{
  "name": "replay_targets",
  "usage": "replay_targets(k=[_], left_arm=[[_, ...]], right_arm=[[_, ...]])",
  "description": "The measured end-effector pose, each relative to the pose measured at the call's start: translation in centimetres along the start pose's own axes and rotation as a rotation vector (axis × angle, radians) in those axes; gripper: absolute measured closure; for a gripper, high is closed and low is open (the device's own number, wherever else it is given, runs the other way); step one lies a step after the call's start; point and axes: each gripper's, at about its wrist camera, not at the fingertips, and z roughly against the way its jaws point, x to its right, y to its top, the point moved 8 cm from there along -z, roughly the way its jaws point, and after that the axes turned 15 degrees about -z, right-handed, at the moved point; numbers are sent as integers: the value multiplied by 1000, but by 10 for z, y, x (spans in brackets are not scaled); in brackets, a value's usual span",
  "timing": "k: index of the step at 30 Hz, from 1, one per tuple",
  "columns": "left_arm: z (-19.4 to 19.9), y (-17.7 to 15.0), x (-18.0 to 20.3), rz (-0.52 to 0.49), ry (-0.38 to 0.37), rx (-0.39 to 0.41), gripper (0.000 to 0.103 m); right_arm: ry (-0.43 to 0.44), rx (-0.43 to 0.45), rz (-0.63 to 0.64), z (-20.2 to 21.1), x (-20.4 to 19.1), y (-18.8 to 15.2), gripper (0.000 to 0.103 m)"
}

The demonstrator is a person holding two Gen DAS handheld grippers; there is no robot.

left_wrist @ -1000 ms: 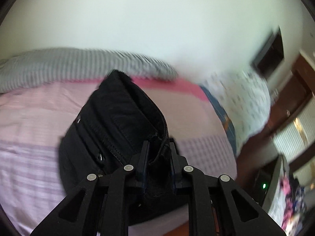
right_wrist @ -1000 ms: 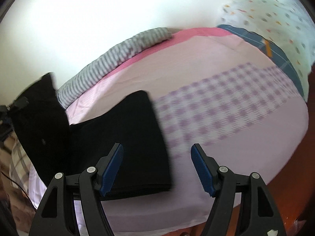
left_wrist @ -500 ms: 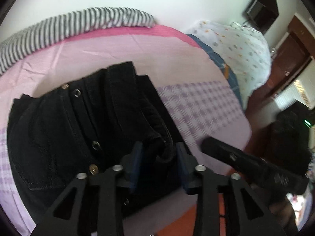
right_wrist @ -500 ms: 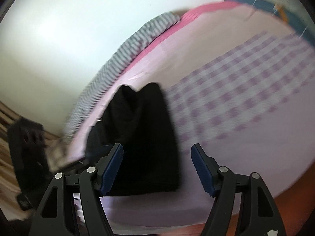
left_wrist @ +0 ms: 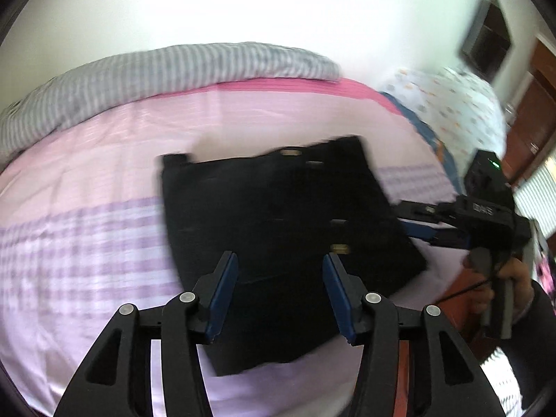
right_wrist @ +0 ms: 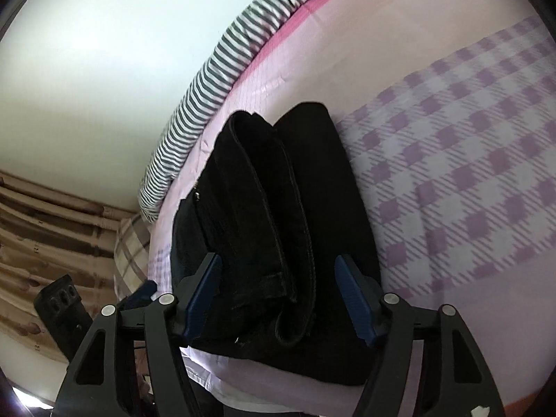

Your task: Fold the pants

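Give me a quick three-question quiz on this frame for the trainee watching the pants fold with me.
1. True or false: the black pants lie folded on the bed sheet, with no jaws pressing on them.
2. Multiple choice: what runs along the far edge of the bed? A) a striped blanket B) a wooden tray C) a laptop
3. Fill in: in the left wrist view, the right gripper sits at the pants' ____ edge.

Key
1. True. The left gripper has just been opening, and its jaws stand apart over the fabric; the right gripper's are apart too.
2. A, the striped blanket.
3. Right.
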Motion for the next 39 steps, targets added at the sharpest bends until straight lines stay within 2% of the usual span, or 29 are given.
replay_targets(k=[3,4,5,8,9,11,14,17,20,22,25,27,32,35,39], left_arm=[[-5,-10,-26,64,34,-13,51],[-6,-12,-32,77,39,-13,51],[-7,-15,-34,80,41,-15,51],[-15,-21,-38,81,52,-24,51],[-18,-23,-39,84,50,-33,51],[-20,-25,-39,99,42,-34,51],[-18,-21,-36,104,32,-13,51],[-15,-14,-30,87,23,4,51],[-17,-8,-22,73,3,15,51],[-20,-7,-14,50,-3,11,51],[-27,-6,-1,0,17,-4,51],[-33,-6,4,-30,47,-27,51],[-49,-8,14,-119,137,-88,50],[-55,-11,17,-143,159,-103,50],[-58,-15,17,-155,170,-108,50]], right_arm=[[18,-32,16,-14,-8,4,38],[28,-41,22,-18,-11,5,43],[34,-54,29,-23,-15,7,53],[-21,-81,57,-40,-19,10,72],[-34,-78,59,-40,-20,9,74],[-60,-29,89,-34,-30,6,88],[-93,29,151,-20,-49,-1,91],[-117,106,189,1,-62,-3,91],[-160,147,175,15,-49,4,92],[-217,153,144,17,-31,11,92],[-232,133,116,17,-11,18,91],[-257,136,114,15,-7,20,88],[-331,147,163,15,-9,21,73],[-335,156,159,18,-6,18,67],[-329,159,147,27,1,14,64]])
